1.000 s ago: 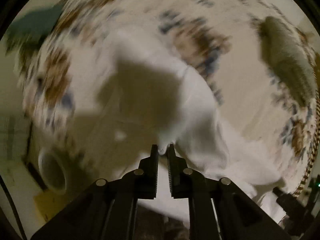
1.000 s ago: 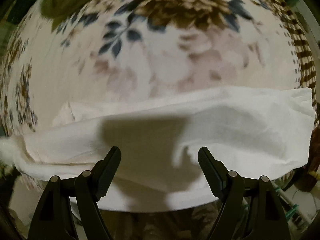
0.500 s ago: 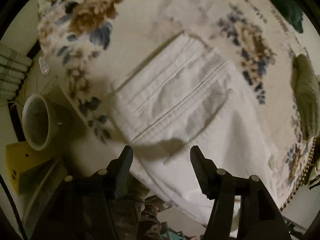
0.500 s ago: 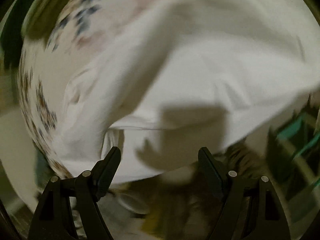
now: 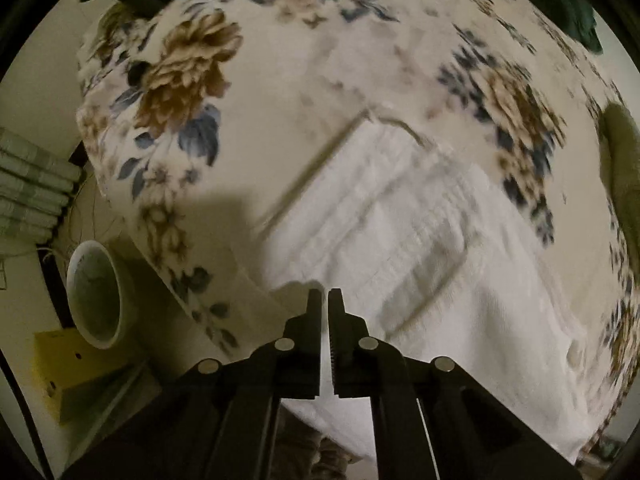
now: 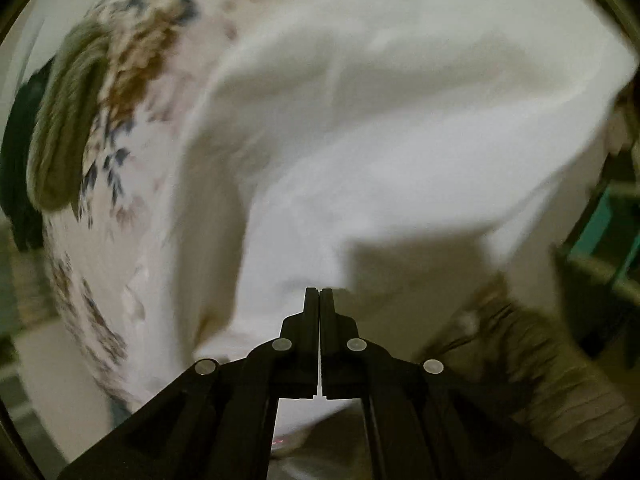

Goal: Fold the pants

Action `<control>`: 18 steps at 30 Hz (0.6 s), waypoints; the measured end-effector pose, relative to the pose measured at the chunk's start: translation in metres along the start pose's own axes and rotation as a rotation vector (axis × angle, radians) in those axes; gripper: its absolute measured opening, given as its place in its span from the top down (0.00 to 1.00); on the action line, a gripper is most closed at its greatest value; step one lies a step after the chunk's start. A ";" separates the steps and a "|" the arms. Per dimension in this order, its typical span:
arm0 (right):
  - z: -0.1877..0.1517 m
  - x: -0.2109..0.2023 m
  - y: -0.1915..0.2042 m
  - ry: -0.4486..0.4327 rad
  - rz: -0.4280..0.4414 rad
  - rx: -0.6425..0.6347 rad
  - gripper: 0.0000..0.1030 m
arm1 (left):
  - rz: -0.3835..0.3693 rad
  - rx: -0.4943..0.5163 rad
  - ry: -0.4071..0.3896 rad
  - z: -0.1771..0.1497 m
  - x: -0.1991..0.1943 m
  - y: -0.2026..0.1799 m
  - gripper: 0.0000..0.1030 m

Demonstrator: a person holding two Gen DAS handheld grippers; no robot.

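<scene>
White pants [image 5: 420, 240] lie on a floral bedspread [image 5: 280, 60], waistband end toward the upper left of the left wrist view. My left gripper [image 5: 325, 294] has its jaws nearly together at the near edge of the white cloth, which shows in the narrow gap. In the right wrist view the white pants [image 6: 380, 128] fill most of the frame, blurred. My right gripper [image 6: 319, 292] is shut at the near edge of the cloth, with white fabric showing between the jaws.
A round white bin [image 5: 96, 296] and a yellow box [image 5: 68, 364] stand on the floor left of the bed. Olive cloth [image 5: 622, 168] lies at the bed's right side, also seen in the right wrist view [image 6: 64, 120]. Dark green cloth [image 5: 588, 24] is at the far corner.
Both grippers were open half a second ago and have closed at the near edge of the pants. The left had been shut on cloth a second ago, then opened.
</scene>
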State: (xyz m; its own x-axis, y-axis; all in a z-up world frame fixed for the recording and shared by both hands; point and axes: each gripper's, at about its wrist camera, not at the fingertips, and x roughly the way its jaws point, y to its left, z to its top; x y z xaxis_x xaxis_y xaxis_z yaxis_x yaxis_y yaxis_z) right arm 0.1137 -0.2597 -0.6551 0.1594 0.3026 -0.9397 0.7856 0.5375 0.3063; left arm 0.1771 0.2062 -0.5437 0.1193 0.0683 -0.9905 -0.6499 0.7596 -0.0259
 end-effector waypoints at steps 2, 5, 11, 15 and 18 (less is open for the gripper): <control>-0.014 -0.003 -0.004 0.078 0.013 -0.028 1.00 | -0.037 -0.007 0.028 -0.012 0.000 -0.002 0.97; -0.013 0.008 -0.008 0.153 0.077 -0.032 0.94 | -0.035 0.035 0.060 -0.028 0.004 -0.015 0.89; 0.019 0.064 -0.007 0.233 0.211 0.153 0.41 | -0.003 0.033 0.142 -0.047 0.032 -0.026 0.69; 0.030 0.080 -0.015 0.235 0.225 0.292 0.37 | -0.006 -0.040 0.175 -0.042 0.049 -0.023 0.66; 0.024 0.072 -0.019 0.173 0.195 0.356 0.69 | 0.009 -0.073 0.185 -0.038 0.053 -0.019 0.66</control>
State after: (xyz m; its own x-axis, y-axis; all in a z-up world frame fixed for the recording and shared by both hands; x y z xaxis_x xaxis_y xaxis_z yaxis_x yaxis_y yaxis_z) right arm 0.1246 -0.2667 -0.7321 0.2464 0.5156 -0.8207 0.9124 0.1621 0.3757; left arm 0.1676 0.1707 -0.6011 -0.0226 -0.0499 -0.9985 -0.7037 0.7103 -0.0195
